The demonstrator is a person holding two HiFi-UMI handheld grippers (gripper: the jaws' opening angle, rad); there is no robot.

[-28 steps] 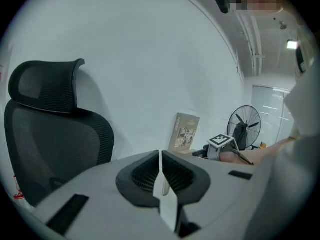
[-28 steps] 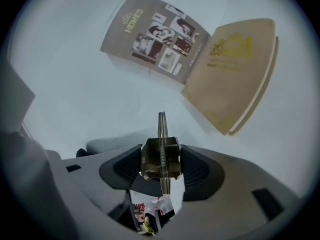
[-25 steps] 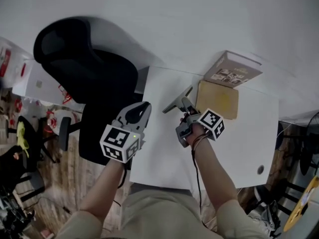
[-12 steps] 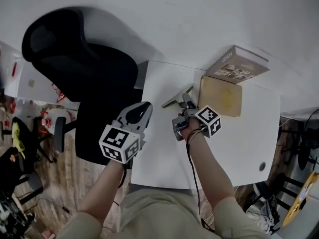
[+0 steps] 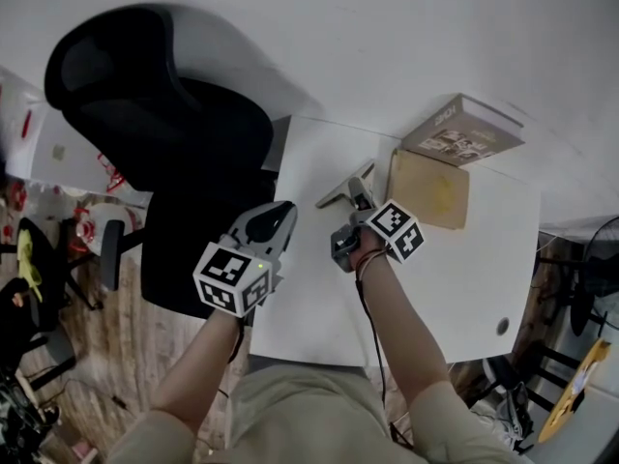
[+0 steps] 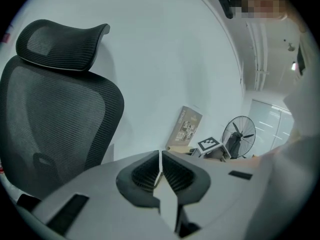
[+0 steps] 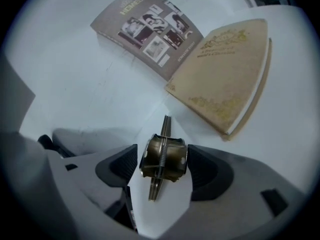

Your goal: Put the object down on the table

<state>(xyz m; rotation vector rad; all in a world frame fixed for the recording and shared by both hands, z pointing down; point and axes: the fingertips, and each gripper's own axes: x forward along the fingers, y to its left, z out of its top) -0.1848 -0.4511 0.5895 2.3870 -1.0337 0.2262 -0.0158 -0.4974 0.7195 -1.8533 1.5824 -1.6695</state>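
White worktop [image 5: 464, 259] fills the middle of the head view, with a black mesh chair [image 5: 164, 114] at the upper left. The left claw [image 5: 285, 208] hangs off the worktop's left edge, over the chair seat. The right claw [image 5: 353, 193] points toward the upper left, low over the worktop, just left of a tan book [image 5: 430, 189]. A grey-brown book [image 5: 462, 131] lies above the tan one, overlapping its top edge. From up here the claw probably hides the thing it carries, so I cannot make it out.

The left gripper view shows the left claw [image 6: 160, 166] clenched, pads pressed together with nothing between them. The chair [image 6: 55, 109] fills the left of the frame. The grey-brown book [image 6: 184, 128] and a standing fan [image 6: 242, 134] show at centre right.

In the right gripper view the right claw [image 7: 162, 164] is opening, with a brass piece [image 7: 170, 156] between its pads. This is a squat metal body crossed by a thin coil spring, with a flat strip running through it. It lies low in the frame, on or just above the white worktop [image 7: 90, 94]. A sliver of white shows between it and the left pad, and the right pad sits just beside it, so the piece looks released. Both books lie beyond it, the tan book [image 7: 225, 69] at the right and the grey-brown book [image 7: 147, 31] at the top.
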